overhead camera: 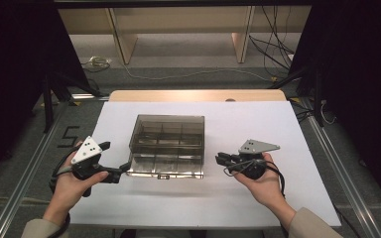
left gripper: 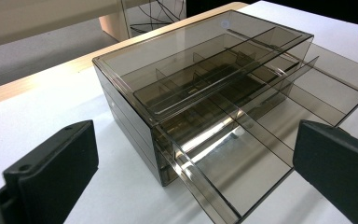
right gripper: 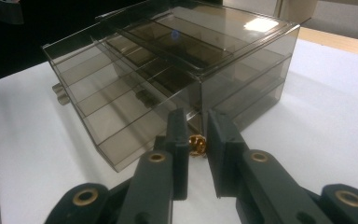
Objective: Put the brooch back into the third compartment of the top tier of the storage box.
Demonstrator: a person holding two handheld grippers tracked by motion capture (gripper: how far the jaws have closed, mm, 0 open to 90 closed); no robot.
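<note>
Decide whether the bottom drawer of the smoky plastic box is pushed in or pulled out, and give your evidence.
Pulled out. The bottom drawer juts from the drawer box toward the person, its divided compartments uncovered.

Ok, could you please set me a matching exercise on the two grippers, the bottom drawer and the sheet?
Things:
1. left gripper
2. right gripper
3. bottom drawer
4. sheet

States:
a. white
b. pulled out
c. shut on a small gold piece
d. jaws wide apart

Pairs: 1-d, 2-c, 3-b, 4-a
</note>
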